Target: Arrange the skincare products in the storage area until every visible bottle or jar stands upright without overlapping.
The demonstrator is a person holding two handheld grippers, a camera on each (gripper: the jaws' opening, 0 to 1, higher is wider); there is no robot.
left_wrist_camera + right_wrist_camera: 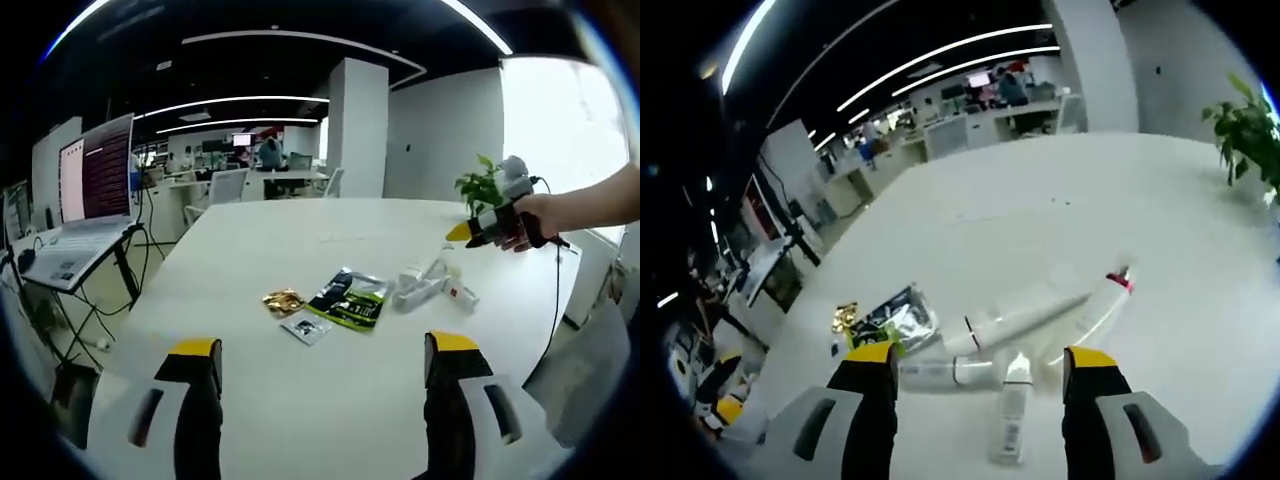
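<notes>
Left gripper (325,375): jaws spread wide, nothing between them, held above the near part of the white table (300,240). In the left gripper view the skincare tubes (432,285) lie flat in a loose cluster right of centre. Beside them lie a dark green sachet (350,298), a small grey sachet (306,327) and a gold wrapper (283,301), each apart from the tubes. At the far right a hand (530,222) holds the right gripper (480,228) over the table edge, just in front of a potted plant (482,185). A laptop (85,190) stands on a stand to the left.

Right gripper view: right gripper (978,375) also open and empty, poised directly over the tubes. I count a long white tube with a red cap (1045,310), a second tube (940,372) lying crosswise near my left jaw, and a small bottle (1012,405) pointing toward the camera. They touch or overlap where they meet. The sachet (895,320) sits just left.

My judgement: nothing stands upright yet. To do the pick well, I would take the small bottle first, since it lies nearest the jaws, close across its body, not its cap, and set it down well apart from the others.
</notes>
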